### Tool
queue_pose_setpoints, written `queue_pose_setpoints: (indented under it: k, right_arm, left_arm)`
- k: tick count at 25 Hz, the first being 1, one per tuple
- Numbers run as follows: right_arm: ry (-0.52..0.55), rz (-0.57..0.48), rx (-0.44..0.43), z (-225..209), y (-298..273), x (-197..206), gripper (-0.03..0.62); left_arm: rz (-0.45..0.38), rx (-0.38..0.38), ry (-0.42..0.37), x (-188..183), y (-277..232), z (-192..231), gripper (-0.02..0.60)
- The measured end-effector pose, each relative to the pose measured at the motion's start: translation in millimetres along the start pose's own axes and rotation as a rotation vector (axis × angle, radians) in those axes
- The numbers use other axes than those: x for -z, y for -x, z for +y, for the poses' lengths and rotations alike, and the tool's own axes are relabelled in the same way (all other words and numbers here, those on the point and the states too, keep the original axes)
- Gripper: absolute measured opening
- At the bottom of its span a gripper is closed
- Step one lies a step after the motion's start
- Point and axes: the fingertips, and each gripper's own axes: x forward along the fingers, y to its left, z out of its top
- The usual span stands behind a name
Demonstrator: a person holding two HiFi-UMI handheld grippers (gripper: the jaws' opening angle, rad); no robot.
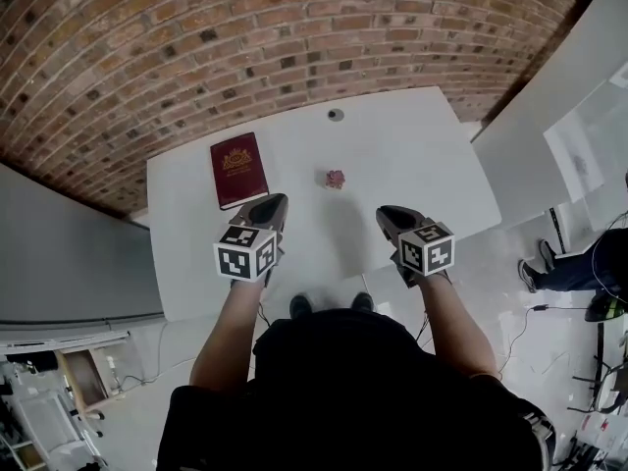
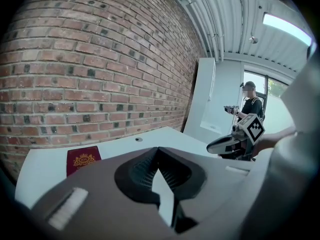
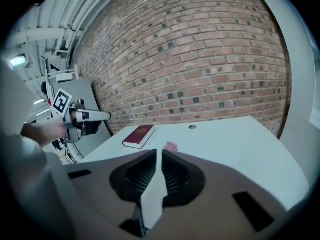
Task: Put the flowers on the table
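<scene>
A small pink flower [image 1: 335,179] lies on the white table [image 1: 422,155] near its middle, also seen low in the right gripper view as the flower [image 3: 171,146] just past the jaws. My left gripper [image 1: 277,202] hovers over the table's near part, left of the flower, its jaws together and empty [image 2: 158,149]. My right gripper [image 1: 387,214] hovers to the flower's right and nearer me, its jaws [image 3: 159,152] drawn almost together with only a thin slit and nothing between them. Neither gripper touches the flower.
A dark red book [image 1: 238,170] lies flat on the table's left part. A round cable hole [image 1: 336,115] sits near the far edge by the brick wall. White panels [image 1: 559,96] stand to the right, where another person [image 1: 579,263] stands on the floor.
</scene>
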Motion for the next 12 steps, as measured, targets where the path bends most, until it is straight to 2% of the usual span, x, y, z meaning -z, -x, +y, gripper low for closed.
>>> queue_pose_setpoints:
  k: [6,12]
  right_arm:
    - [0.059,-0.104,-0.033,-1.1,23.6,-31.4,0.015]
    - [0.099,-0.211,-0.041,-0.1,53.6,-71.4,0.014]
  left_arm:
    - [-0.008,-0.021,-0.028,-13.4,-7.0,-14.6,0.012]
    - [-0.046,-0.028,-0.055,-37.7,-6.4,-22.8,0.012]
